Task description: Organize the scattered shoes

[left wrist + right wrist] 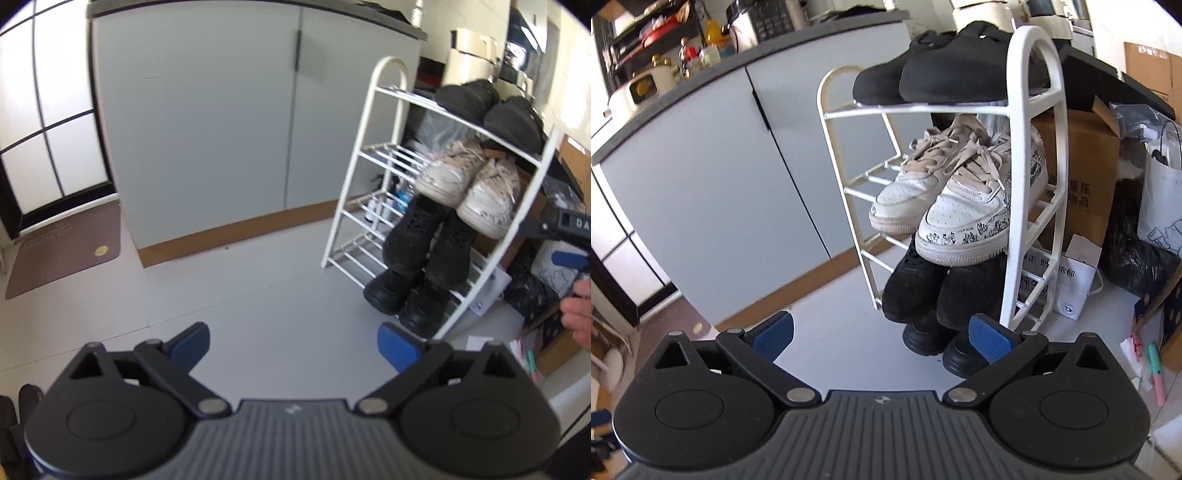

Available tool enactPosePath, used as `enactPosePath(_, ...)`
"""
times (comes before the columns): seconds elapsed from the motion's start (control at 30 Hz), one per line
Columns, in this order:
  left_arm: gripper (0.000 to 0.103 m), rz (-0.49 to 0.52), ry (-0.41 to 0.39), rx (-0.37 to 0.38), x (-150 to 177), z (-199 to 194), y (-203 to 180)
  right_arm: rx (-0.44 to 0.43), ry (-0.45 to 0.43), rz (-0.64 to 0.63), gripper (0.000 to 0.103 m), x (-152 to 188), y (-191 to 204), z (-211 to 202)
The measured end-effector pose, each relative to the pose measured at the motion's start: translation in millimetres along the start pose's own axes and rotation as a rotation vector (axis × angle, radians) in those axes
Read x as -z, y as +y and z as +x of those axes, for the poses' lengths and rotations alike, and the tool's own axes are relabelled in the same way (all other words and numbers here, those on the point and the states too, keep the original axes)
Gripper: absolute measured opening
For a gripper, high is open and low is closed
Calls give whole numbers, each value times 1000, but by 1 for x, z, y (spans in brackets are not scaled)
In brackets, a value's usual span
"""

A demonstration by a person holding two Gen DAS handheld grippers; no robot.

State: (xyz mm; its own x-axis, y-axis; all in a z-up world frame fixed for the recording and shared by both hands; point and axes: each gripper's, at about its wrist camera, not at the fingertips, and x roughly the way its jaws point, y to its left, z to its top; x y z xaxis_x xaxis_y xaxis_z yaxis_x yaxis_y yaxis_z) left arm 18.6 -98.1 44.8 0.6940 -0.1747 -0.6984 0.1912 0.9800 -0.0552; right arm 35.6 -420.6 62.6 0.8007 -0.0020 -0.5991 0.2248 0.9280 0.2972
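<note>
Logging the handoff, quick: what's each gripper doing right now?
Left gripper: open, nothing between its jaws.
Right gripper: open, holding nothing, facing the shoe rack.

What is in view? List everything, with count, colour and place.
rack: one, white, on the floor beside the cabinet
black shoes: two, top shelf
white shoes: two, second shelf
black boots: two, third shelf
black shoes, glossy: two, bottom shelf
cabinet: one, grey, left of rack
mat: one, brown, on the floor by the door
box: one, brown, behind rack
left claw: open, empty
right claw: open, empty
hand: one, right edge
</note>
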Motion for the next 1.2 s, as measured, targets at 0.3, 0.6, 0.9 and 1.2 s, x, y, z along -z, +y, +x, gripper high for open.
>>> enactPosePath(0.3,103,24,-5,-6,-7,8,-16,13,26,-110,103,20,22,-7)
enactPosePath(0.6,103,-49,-22,-12,-6,4,-17,40,33,-224,103,33,51,-13)
enactPosePath(0.9,103,-48,-2,-9,3,1,-16,49,32,-220,103,44,68,-24)
enactPosePath(1.2,103,-49,-36,-2,3,-11,-17,71,27,-253,103,55,79,-25)
